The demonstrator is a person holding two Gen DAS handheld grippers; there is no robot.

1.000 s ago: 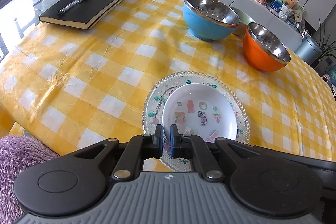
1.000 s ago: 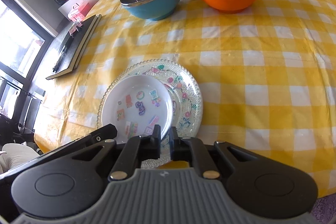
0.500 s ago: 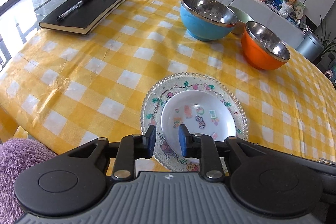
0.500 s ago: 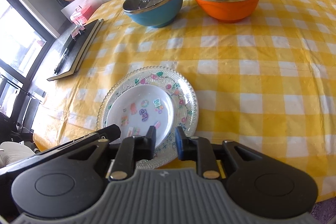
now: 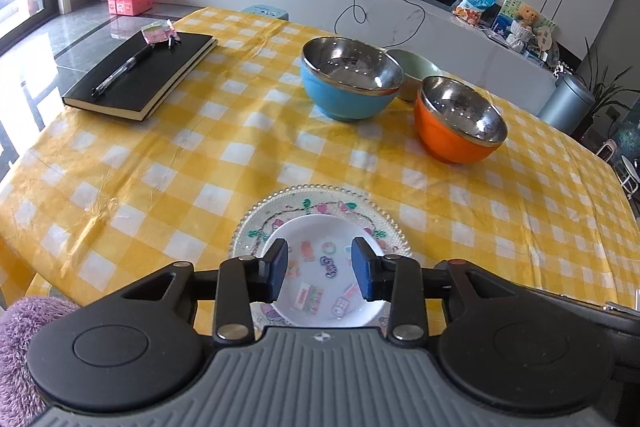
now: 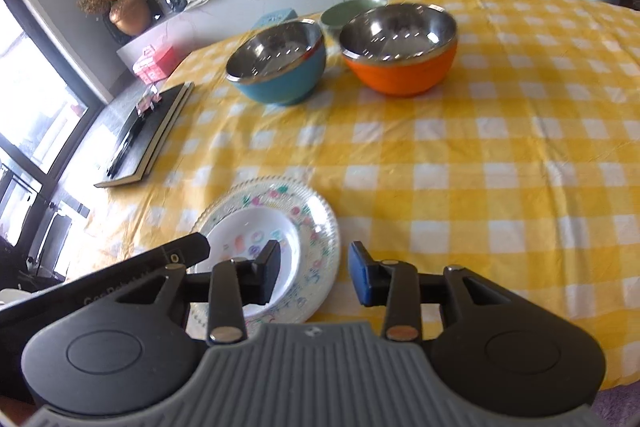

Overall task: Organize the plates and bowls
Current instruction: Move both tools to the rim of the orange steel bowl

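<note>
Now, from the left wrist: left hand-held gripper (image 5: 320,275) with jaws opening, nothing pinched, lifted clear above the small white plate (image 5: 322,287) where a second ago shut tight at its rim. Small plate nested on the beaded glass plate (image 5: 256,223) near the surface's near edge; blue bowl (image 5: 350,83), orange bowl (image 5: 458,119) and green bowl (image 5: 420,71) clustered toward the far edge, black notebook (image 5: 140,75) at the far left corner. From the right wrist: right hand-held gripper (image 6: 314,277) likewise opening, empty, raised off the plates' right rim. Plates apparently stacked and released; bowls likely next, still unnested.
</note>
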